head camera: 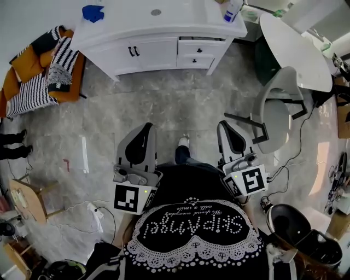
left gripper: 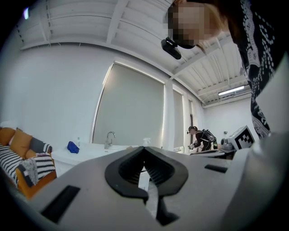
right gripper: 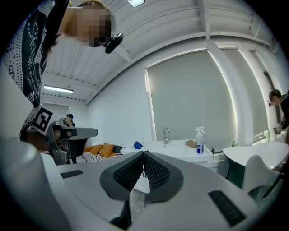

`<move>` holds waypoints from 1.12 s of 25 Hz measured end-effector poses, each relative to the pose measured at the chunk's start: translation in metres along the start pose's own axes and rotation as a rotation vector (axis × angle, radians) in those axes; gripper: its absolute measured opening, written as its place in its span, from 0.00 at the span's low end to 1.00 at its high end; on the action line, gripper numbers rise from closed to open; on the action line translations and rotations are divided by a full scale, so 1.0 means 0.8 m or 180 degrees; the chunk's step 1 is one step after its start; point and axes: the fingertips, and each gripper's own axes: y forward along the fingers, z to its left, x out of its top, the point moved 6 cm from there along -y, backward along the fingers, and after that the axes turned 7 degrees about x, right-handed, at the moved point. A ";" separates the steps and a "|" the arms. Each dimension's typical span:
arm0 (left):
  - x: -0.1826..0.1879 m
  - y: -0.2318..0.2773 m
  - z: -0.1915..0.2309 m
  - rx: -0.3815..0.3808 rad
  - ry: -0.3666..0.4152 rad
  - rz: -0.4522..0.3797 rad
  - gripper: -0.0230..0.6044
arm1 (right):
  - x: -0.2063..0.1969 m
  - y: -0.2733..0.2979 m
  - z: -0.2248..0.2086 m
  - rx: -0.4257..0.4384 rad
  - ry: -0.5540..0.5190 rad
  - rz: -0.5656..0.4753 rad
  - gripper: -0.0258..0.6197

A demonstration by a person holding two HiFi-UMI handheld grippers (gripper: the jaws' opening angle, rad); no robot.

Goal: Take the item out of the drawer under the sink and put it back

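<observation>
Head view: left gripper [head camera: 145, 131] (jaws together)

Cannot see inside the two drawers [head camera: 198, 48] under the sink [head camera: 169, 16], both shut. Lose the top of the spray bottle [head camera: 232, 11] past the upper edge and the sofa [head camera: 73, 82] end past the left. Cannot make out hands beneath the left gripper [head camera: 147, 128] or right gripper [head camera: 224, 126]
</observation>
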 end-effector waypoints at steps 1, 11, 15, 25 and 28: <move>0.001 0.005 -0.001 0.0011 0.0005 -0.0019 0.04 | 0.000 0.002 -0.005 0.0009 0.0003 0.0009 0.07; -0.005 0.037 -0.015 0.0029 0.0016 0.0040 0.04 | -0.008 0.004 -0.043 0.0027 0.0083 0.0074 0.07; -0.003 0.047 -0.014 0.0024 0.0030 0.0043 0.04 | -0.010 0.005 -0.053 -0.0034 0.0128 0.0085 0.07; -0.002 0.097 0.017 -0.0056 0.0025 0.0127 0.04 | -0.011 0.046 -0.072 -0.0121 0.0170 0.0174 0.07; 0.001 0.123 0.035 -0.0070 0.0022 0.0165 0.04 | -0.005 0.073 -0.083 -0.0123 0.0175 0.0204 0.07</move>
